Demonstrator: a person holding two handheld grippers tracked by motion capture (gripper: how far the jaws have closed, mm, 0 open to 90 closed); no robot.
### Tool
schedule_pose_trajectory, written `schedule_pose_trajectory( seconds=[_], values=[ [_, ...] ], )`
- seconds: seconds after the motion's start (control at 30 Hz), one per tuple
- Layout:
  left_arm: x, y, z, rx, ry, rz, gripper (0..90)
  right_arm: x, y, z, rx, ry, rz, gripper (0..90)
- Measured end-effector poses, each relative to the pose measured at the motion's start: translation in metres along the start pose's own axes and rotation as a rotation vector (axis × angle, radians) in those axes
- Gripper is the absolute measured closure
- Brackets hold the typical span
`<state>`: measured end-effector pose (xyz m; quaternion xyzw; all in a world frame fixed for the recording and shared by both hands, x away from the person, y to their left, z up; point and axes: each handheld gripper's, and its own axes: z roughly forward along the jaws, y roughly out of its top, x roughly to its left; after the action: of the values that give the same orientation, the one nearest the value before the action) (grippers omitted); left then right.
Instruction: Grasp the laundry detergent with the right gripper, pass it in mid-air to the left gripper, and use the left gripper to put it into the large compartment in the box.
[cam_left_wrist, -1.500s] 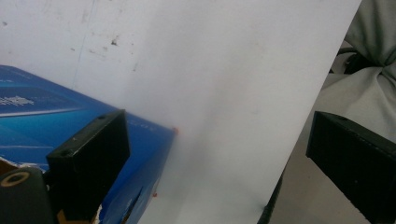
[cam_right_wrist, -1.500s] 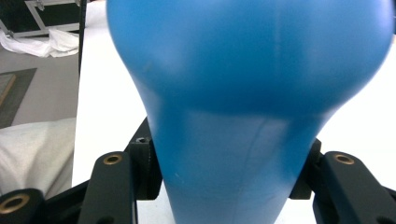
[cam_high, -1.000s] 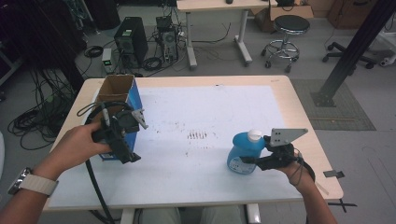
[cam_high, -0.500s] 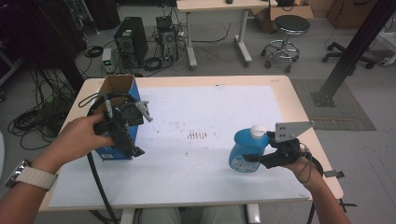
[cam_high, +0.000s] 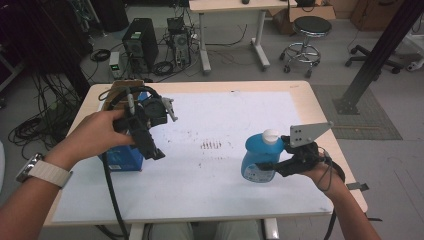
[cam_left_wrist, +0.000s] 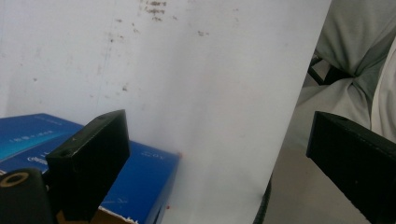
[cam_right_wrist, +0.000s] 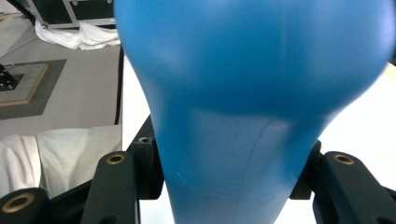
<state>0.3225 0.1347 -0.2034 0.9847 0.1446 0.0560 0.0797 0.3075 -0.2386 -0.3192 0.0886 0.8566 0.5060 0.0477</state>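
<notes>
Tongs (cam_right_wrist: 229, 186) tight around blue bottle (cam_right_wrist: 247, 93)

Even, soft overhead light; white table sheet (cam_high: 225, 175) bright, floor beyond it dim. Blue bottle (cam_right_wrist: 252, 93) blurred close-up; left gripper view soft, slightly grainy.

We see grey floor (cam_high: 240, 55), second desk (cam_high: 230, 6) beyond table, round stool (cam_high: 306, 27) on castors, computer towers (cam_high: 137, 45) amid tangled cables (cam_high: 30, 125), black diagonal post (cam_high: 380, 55) at right.
</notes>
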Motion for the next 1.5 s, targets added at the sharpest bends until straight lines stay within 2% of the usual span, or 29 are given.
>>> schedule_pose_trajectory(
  seconds=[0.1,0.4,0.47,0.5,0.67,1.0,1.5],
  values=[
    [0.001,0.008,-0.005,0.007,-0.002,0.012,6.7,-0.001,0.005,0.001,0.000,0.007,-0.004,45.2],
    [-0.001,0.038,-0.026,-0.018,-0.015,0.061,6.7,-0.004,0.025,0.009,0.005,0.038,-0.029,45.2],
    [-0.002,0.044,-0.028,-0.019,-0.020,0.071,6.6,-0.005,0.030,0.012,0.007,0.046,-0.034,45.2],
    [-0.003,0.048,-0.030,-0.024,-0.036,0.080,6.5,-0.005,0.032,0.013,0.006,0.048,-0.038,45.2],
    [-0.006,0.060,-0.032,-0.016,-0.046,0.107,6.6,-0.007,0.041,0.022,0.008,0.070,-0.051,45.2],
    [-0.007,0.069,-0.031,0.002,-0.068,0.128,6.6,-0.008,0.053,0.039,0.021,0.110,-0.072,45.2],
    [-0.011,0.079,-0.030,-0.007,-0.076,0.153,6.7,-0.008,0.061,0.062,0.023,0.134,-0.085,45.2]
  ],
)
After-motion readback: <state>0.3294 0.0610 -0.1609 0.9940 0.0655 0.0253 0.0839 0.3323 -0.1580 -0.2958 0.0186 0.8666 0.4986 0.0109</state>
